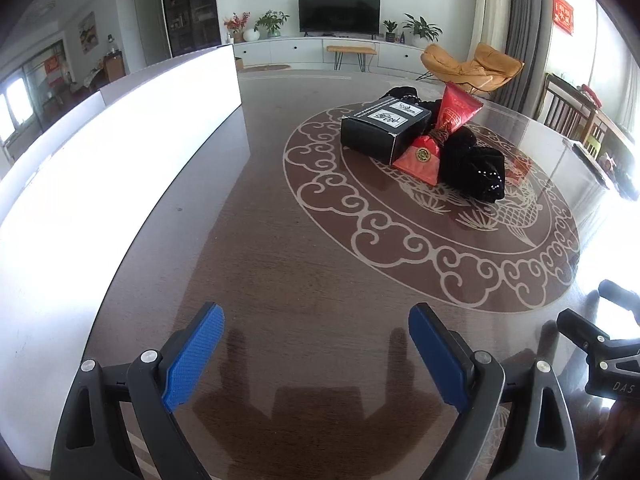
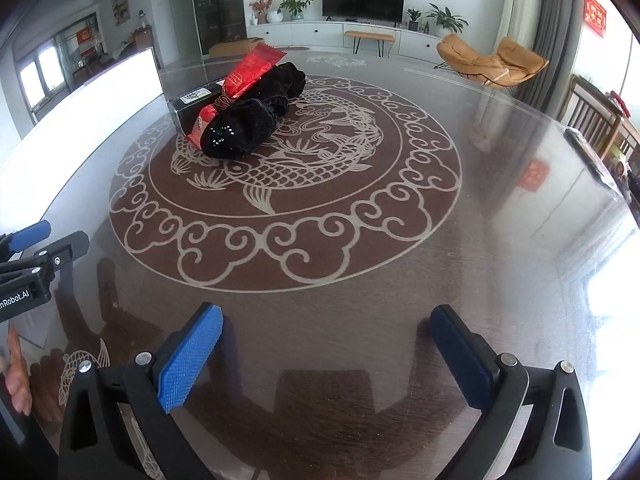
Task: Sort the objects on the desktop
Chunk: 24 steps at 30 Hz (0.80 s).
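A pile sits on the round glass-topped table [image 1: 312, 280]: a black box [image 1: 380, 132] with white labels, a red foil packet [image 1: 444, 128] tied at its middle, and a black velvet scrunchie [image 1: 476, 172] under them. The right wrist view shows the same black box [image 2: 192, 106], red packet [image 2: 244, 80] and scrunchie [image 2: 244, 132] at upper left. My left gripper [image 1: 316, 360] stands open over bare table, well short of the pile. Beside it, my right gripper [image 2: 326, 356] is open too, nothing between its blue pads [image 2: 188, 360]. Each gripper shows at the edge of the other's view.
A bright white board or box [image 1: 120, 152] runs along the table's left side. The table bears a carp-and-cloud pattern [image 2: 288, 168]. Beyond it are a TV cabinet [image 1: 320, 46], an orange chair [image 1: 472, 66] and wooden chairs [image 1: 568, 112] at right. A person's hand [image 2: 18, 372] shows at left.
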Tool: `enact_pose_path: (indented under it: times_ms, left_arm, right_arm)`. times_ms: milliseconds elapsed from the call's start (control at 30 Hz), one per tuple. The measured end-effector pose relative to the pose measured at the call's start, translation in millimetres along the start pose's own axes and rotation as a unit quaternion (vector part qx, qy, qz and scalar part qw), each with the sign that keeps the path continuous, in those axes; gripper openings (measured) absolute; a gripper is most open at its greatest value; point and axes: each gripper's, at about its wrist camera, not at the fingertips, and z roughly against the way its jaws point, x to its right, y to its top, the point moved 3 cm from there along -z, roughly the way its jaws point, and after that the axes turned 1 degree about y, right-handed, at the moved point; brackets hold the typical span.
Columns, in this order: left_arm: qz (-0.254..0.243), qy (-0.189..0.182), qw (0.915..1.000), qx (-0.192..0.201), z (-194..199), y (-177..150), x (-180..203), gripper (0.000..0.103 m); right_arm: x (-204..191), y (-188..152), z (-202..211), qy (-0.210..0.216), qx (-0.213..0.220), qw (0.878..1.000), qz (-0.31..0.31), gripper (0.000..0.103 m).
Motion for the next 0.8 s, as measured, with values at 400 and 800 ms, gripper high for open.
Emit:
enact_pose_path:
  times_ms: [400, 800]
  left_arm:
    - [-0.005, -0.001, 0.9996, -0.028, -12.0, -1.2, 5.8, 0.101]
    - [-0.004, -0.001, 0.9995, -0.032, -15.4, -2.0, 6.1, 0.103]
  right_arm:
    - [-0.1, 0.9, -1.4, 0.0, 0.0, 1.0, 0.0, 0.103]
    - [0.1, 0.9, -1.1, 0.0, 0.0, 1.0, 0.0, 0.103]
